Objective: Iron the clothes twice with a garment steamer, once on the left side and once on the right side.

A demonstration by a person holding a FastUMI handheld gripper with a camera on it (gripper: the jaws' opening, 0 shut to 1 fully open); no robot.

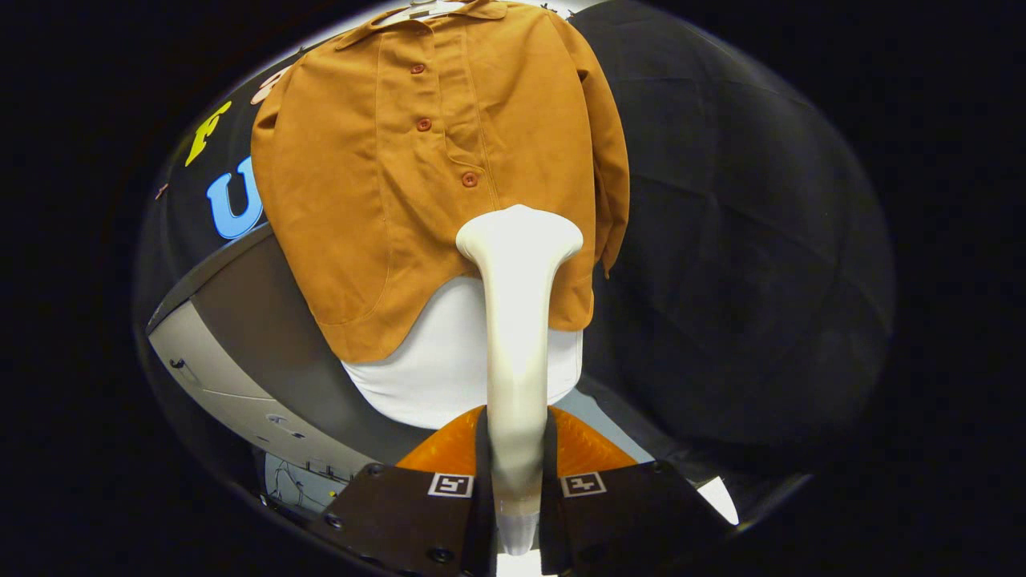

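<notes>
A brown button-up shirt (449,160) hangs over a white board (449,369) straight ahead of me. My gripper (517,473) is shut on the handle of a white garment steamer (517,320), which stands up between the fingers. The steamer's wide head (519,232) rests against the lower right part of the shirt, just right of the button row and below the lowest visible button. The shirt's right sleeve hangs down beside the head.
A grey panel or table (240,353) slopes away to the left below the shirt. Black booth cloth (737,240) covers the wall to the right and behind the garment.
</notes>
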